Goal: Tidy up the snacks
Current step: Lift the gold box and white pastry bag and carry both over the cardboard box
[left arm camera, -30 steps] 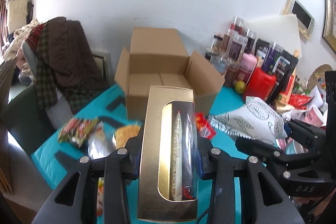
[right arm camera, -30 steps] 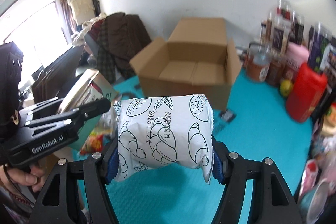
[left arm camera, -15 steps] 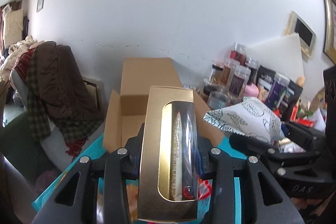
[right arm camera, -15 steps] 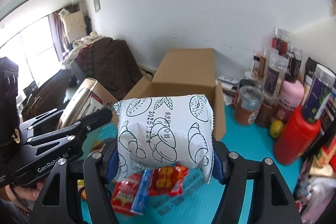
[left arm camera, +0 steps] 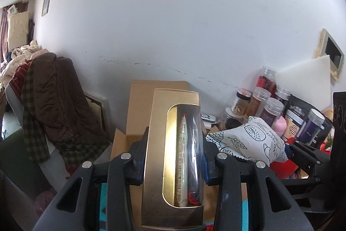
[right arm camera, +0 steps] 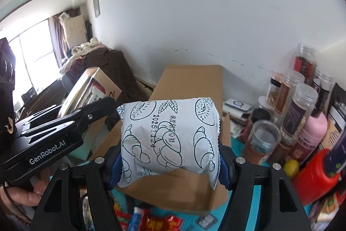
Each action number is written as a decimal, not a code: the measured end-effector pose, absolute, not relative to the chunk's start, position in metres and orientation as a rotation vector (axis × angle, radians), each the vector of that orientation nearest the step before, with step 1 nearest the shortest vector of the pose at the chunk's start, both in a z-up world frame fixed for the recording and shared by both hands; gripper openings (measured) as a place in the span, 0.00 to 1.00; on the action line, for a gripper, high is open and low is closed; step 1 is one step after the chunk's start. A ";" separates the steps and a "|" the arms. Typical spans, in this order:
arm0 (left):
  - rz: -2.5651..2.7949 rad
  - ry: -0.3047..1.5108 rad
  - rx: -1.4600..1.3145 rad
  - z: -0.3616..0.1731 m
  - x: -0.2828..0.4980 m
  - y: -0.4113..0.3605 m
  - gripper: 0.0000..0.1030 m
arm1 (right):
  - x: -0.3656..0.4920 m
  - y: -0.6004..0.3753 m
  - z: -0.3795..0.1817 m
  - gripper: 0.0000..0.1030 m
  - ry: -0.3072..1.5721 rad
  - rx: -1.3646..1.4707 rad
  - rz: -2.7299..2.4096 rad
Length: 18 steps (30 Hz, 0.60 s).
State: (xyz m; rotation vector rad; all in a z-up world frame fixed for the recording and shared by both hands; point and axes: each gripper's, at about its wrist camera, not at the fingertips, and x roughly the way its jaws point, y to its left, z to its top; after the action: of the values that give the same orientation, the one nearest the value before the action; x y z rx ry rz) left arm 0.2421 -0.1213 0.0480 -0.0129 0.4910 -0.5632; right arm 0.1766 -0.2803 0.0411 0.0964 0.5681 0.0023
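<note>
My left gripper [left arm camera: 173, 159] is shut on a gold windowed snack box [left arm camera: 157, 155], held upright in front of the open cardboard carton [left arm camera: 140, 105]. My right gripper [right arm camera: 169, 162] is shut on a white bread packet with croissant drawings [right arm camera: 170, 133], held just above the carton's [right arm camera: 190, 81] near wall. The bread packet [left arm camera: 248, 140] and right gripper [left arm camera: 307, 155] show at the right of the left wrist view. The left gripper [right arm camera: 64, 122] with the gold box [right arm camera: 86, 88] shows at the left of the right wrist view. The carton's inside is mostly hidden.
Jars, bottles and a red container [right arm camera: 313, 176] crowd the table's right side near the wall. Loose red snack packets [right arm camera: 160, 222] lie on the teal tabletop [right arm camera: 244, 209] before the carton. A chair draped with brown clothes [left arm camera: 54, 101] stands at the left. A hand [right arm camera: 19, 198] holds the left gripper.
Both grippers have risen and moved toward the carton with their loads; the carton now sits close below them and the loose snacks have slipped under the view.
</note>
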 end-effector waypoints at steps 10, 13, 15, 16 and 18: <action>-0.524 0.582 0.004 0.009 0.294 -0.136 0.37 | 0.240 -0.297 0.007 0.67 0.634 0.139 -0.018; -0.509 0.628 0.020 -0.004 0.305 -0.138 0.37 | 0.253 -0.297 -0.008 0.67 0.673 0.133 -0.032; -0.508 0.644 0.032 -0.009 0.310 -0.141 0.37 | 0.258 -0.297 -0.015 0.67 0.688 0.147 -0.026; -0.504 0.650 0.039 -0.011 0.312 -0.142 0.37 | 0.261 -0.298 -0.020 0.67 0.698 0.163 -0.019; -0.491 0.665 0.059 -0.016 0.316 -0.146 0.37 | 0.264 -0.300 -0.027 0.67 0.712 0.174 -0.016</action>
State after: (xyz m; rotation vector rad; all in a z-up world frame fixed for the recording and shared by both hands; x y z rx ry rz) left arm 0.3155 -0.1458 -0.0163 0.0591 0.6652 -0.4915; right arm 0.2642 -0.2998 -0.0266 0.1737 0.7122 -0.0161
